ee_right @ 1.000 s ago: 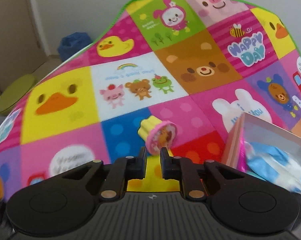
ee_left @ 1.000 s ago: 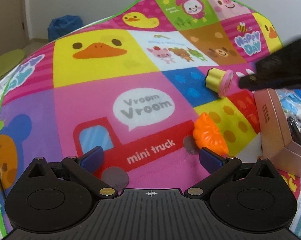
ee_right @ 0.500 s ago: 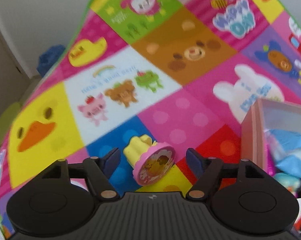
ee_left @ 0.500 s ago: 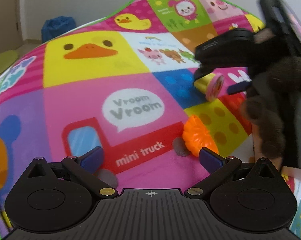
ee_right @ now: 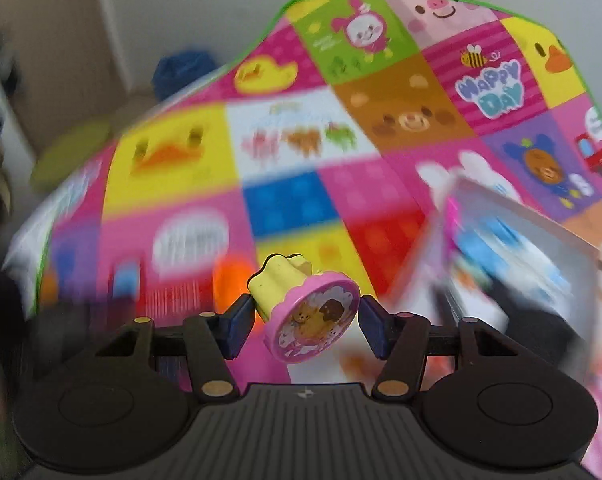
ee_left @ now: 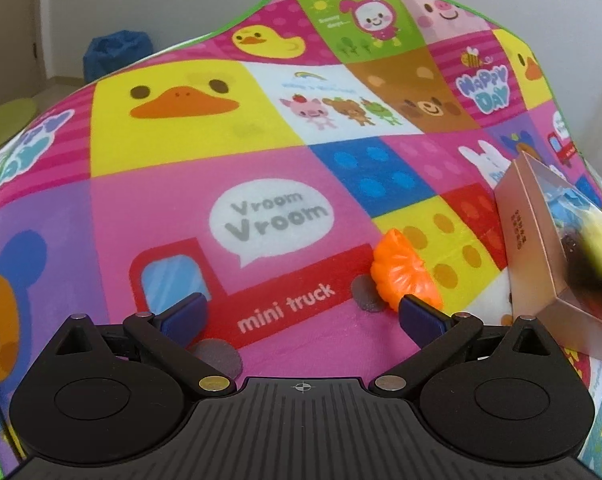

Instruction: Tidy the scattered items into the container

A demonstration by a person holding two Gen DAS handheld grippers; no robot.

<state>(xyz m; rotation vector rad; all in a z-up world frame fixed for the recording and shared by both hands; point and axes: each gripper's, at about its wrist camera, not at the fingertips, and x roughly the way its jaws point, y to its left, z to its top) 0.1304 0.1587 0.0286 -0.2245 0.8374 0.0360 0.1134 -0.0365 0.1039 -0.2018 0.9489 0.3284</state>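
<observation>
An orange ridged toy (ee_left: 403, 276) lies on the colourful play mat, just ahead of the right fingertip of my open, empty left gripper (ee_left: 301, 316). My right gripper (ee_right: 305, 326) is shut on a yellow toy stamp with a pink round face (ee_right: 307, 306) and holds it above the mat. The pinkish box container (ee_left: 541, 248) stands at the right with blue and white items inside; it also shows blurred in the right wrist view (ee_right: 513, 264). A blurred yellow and dark shape (ee_left: 597, 256) hangs over the box.
The play mat (ee_left: 181, 200) covers the whole surface, with a green edge (ee_left: 241, 16) at the back. A blue bag (ee_left: 113, 52) and a green cushion (ee_left: 5, 120) lie on the floor beyond, at the left.
My right gripper closed on the yellow and pink stamp, lifted it off the blue square and carried it right, over the box. My left gripper stayed open near the orange toy.
</observation>
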